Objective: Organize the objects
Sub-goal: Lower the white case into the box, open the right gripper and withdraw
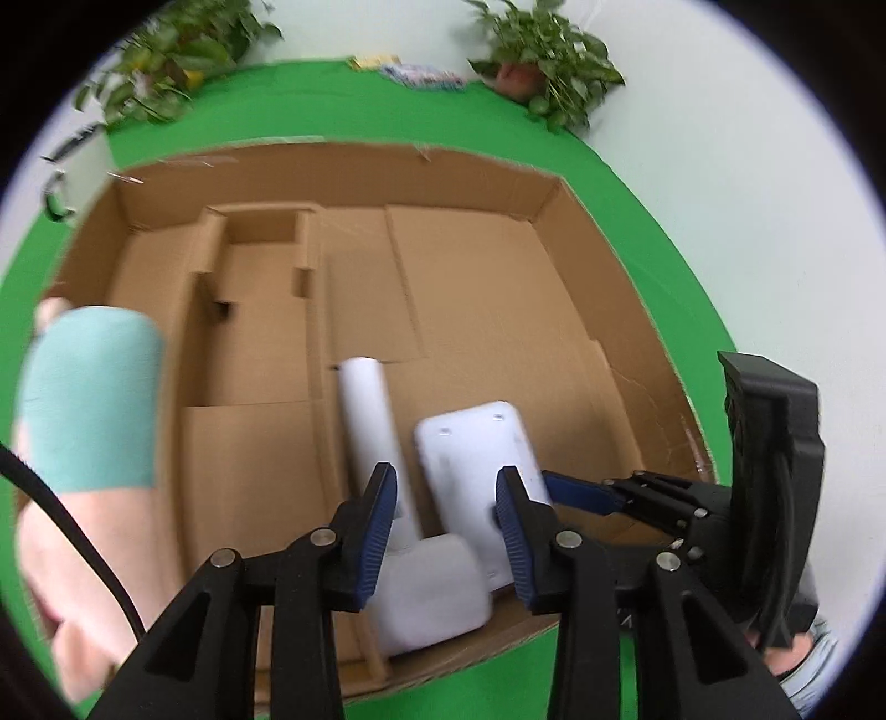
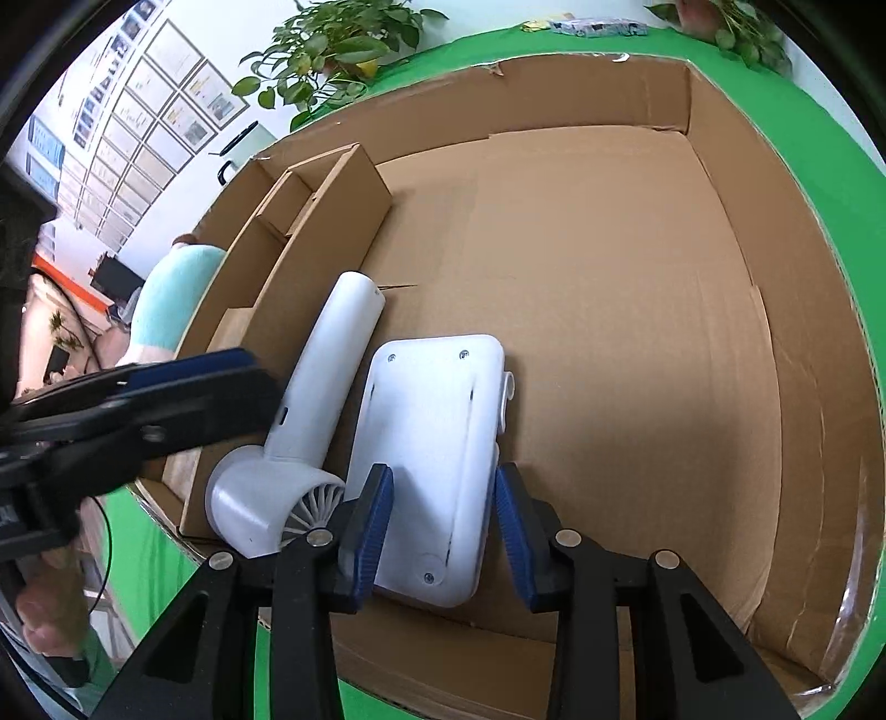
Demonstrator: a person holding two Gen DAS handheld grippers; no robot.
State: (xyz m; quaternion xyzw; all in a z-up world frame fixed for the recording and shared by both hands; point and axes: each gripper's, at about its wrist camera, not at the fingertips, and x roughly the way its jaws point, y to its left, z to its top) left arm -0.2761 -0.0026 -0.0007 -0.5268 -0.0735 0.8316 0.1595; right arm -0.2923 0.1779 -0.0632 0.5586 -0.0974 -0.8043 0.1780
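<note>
Right tool (image 2: 443, 520) apart, straddling white flat device (image 2: 437, 443); left tool (image 1: 446, 515) apart above.

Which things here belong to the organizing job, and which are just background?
In the job:
- white hair dryer
- white flat device
- cardboard box
- cardboard divider insert
- right tool, open around the flat device
- left tool, open

Just lying about:
- potted plants
- packets on the green table

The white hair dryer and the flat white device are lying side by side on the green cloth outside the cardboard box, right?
Not quite. The hair dryer and flat white device do lie side by side, but inside the cardboard box, on its floor, as the right wrist view shows.
</note>
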